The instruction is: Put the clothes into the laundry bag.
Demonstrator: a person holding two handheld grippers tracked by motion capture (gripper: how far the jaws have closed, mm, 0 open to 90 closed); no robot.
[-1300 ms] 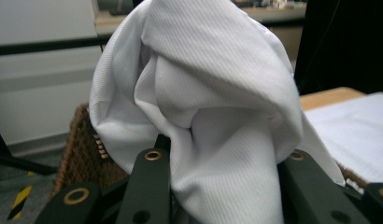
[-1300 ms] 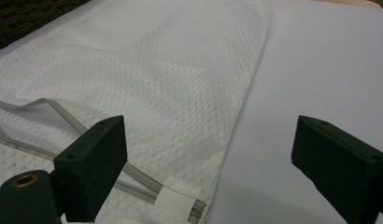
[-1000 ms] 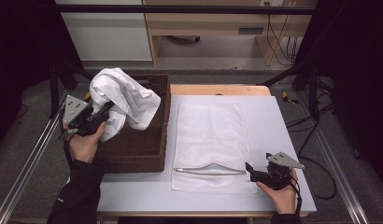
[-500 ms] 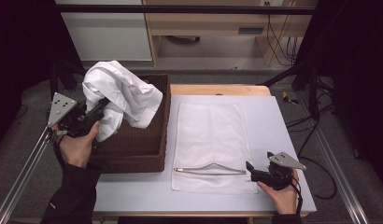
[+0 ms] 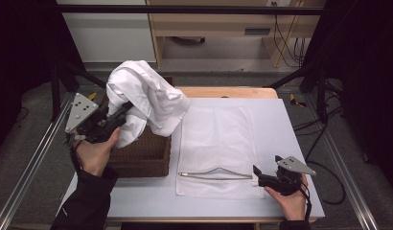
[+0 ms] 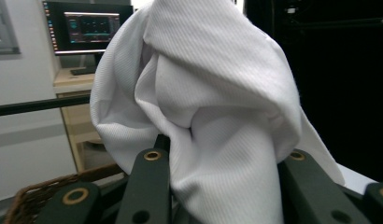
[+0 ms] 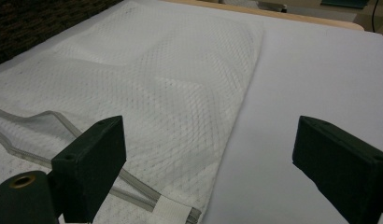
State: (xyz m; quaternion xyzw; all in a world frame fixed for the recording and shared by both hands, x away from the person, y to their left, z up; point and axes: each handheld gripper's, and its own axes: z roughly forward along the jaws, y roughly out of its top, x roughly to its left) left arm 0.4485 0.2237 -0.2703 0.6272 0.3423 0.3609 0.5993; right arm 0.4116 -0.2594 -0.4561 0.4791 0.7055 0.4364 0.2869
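A bunched white cloth hangs above the brown wicker basket at the table's left. My left gripper is shut on a fold of it, and in the left gripper view the white cloth bulges up between the two black jaws of my left gripper. A white mesh laundry bag lies flat on the table, its zipper partly undone near the front. My right gripper rests by the bag's front right corner. Seen from my right gripper, the jaws stand open over the mesh bag with nothing between them.
The grey tabletop has bare room to the right of the bag and along the front edge. A wooden strip runs along the back. Metal frame rails flank the table, with cables on the floor at the right.
The left gripper has lifted the cloth higher out of the basket and swung it rightward, so its hanging end now reaches the bag's left edge. The right gripper has not moved.
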